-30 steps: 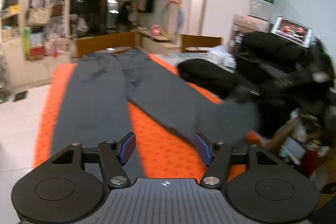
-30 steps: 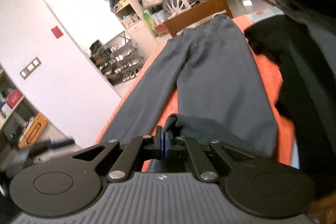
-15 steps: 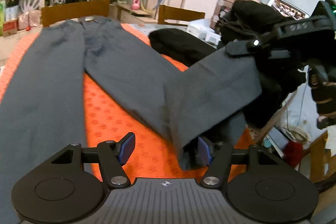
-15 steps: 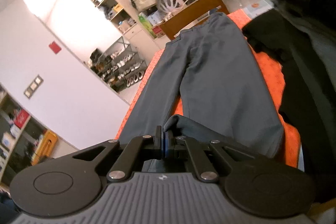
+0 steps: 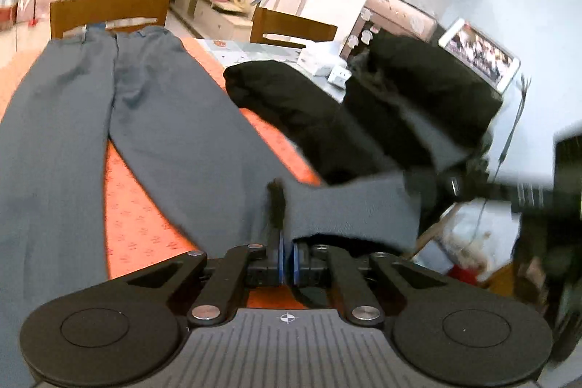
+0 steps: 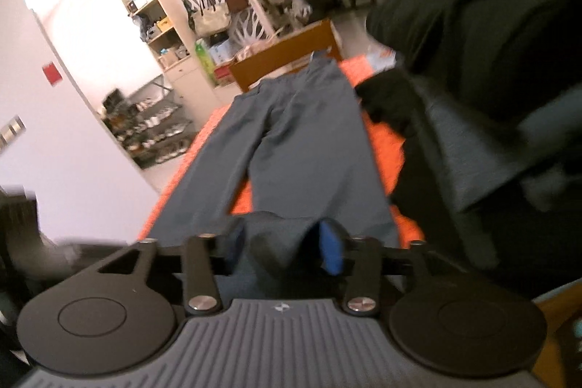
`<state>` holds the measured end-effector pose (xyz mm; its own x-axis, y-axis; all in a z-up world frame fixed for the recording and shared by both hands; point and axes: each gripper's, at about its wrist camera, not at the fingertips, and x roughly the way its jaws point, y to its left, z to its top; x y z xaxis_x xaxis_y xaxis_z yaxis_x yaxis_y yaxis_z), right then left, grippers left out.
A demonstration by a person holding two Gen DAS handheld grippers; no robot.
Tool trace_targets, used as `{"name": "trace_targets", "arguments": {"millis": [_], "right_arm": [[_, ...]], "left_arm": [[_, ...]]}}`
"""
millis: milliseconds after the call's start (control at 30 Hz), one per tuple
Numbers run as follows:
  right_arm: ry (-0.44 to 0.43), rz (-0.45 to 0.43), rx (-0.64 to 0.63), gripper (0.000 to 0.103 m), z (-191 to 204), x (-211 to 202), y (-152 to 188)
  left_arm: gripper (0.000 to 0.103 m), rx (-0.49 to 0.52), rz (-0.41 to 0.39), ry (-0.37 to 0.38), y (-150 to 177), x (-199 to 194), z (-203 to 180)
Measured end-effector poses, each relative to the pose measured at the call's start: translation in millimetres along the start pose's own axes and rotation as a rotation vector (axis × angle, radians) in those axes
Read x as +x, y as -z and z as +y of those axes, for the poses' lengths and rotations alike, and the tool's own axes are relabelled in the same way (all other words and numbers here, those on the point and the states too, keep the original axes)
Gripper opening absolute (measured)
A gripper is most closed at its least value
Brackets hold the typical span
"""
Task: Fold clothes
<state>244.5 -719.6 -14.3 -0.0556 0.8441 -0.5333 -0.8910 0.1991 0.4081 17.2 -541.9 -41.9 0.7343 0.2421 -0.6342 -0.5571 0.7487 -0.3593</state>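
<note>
Grey trousers (image 5: pixel 174 119) lie lengthwise on the orange table cover (image 5: pixel 138 217), waistband at the far end. My left gripper (image 5: pixel 285 253) is shut on the near end of the right trouser leg, whose hem (image 5: pixel 349 210) stands out to the right of the fingers. In the right wrist view the trousers (image 6: pixel 302 140) stretch away ahead. My right gripper (image 6: pixel 283 242) has its jaws opening, and a fold of the grey leg (image 6: pixel 276 228) lies loose between the blue pads (image 6: pixel 331 250). A blurred black shape (image 5: pixel 538 195) at the right of the left wrist view looks like the right gripper.
A pile of black clothes (image 5: pixel 400 97) sits on the right side of the table, close to the trouser leg, and fills the right of the right wrist view (image 6: pixel 491 42). Wooden chairs (image 5: pixel 109 6) stand at the far end. White shelves (image 6: pixel 174 24) line the left wall.
My left gripper moved right onto the trouser leg end and shut on it. My right gripper, which had held that hem shut and raised, has opened and the view has blurred with motion.
</note>
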Motion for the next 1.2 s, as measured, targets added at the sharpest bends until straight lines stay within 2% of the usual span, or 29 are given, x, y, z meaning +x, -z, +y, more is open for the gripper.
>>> {"name": "trace_targets", "arguments": {"millis": [67,167,267,400,567,700,733,800,867,900,933,1033,1200], "right_arm": [[0.054,-0.029,-0.050,0.071,7,-18,10],[0.110,-0.068,-0.068,0.077,19,-44,32],[0.118,-0.091,-0.034,0.080,31,-60,55],[0.144,-0.077,-0.040,0.083,51,-60,84],[0.156,-0.113,-0.001,0.085,61,-59,94],[0.135,-0.125,0.019,0.084,70,-57,104],[0.141,-0.128,0.019,0.082,72,-55,107],[0.206,-0.119,0.023,0.068,73,-47,115],[0.242,-0.098,0.034,0.036,69,-40,123],[0.260,-0.088,0.039,0.025,68,-37,127],[0.275,-0.094,0.031,0.005,69,-42,129],[0.323,-0.111,0.006,0.003,73,-58,136],[0.433,-0.151,-0.086,0.003,85,-100,130]], "left_arm": [[0.007,-0.023,0.004,0.021,-7,-2,-5],[0.007,-0.014,0.010,0.036,-15,-3,-18],[0.007,0.002,0.016,0.051,-16,-2,-32],[0.007,0.003,0.025,0.075,-14,-4,-46],[0.007,0.005,0.036,0.084,-12,-7,-62],[0.007,0.020,0.040,0.077,-8,-11,-71],[0.007,0.025,0.040,0.075,-6,-13,-74],[0.007,0.036,0.036,0.071,-3,-18,-77],[0.007,0.047,0.032,0.071,1,-25,-80],[0.007,0.055,0.033,0.071,4,-28,-82],[0.007,0.067,0.033,0.072,7,-32,-83],[0.007,0.109,0.027,0.071,23,-47,-86],[0.007,0.104,0.070,0.113,56,-67,-89]]}}
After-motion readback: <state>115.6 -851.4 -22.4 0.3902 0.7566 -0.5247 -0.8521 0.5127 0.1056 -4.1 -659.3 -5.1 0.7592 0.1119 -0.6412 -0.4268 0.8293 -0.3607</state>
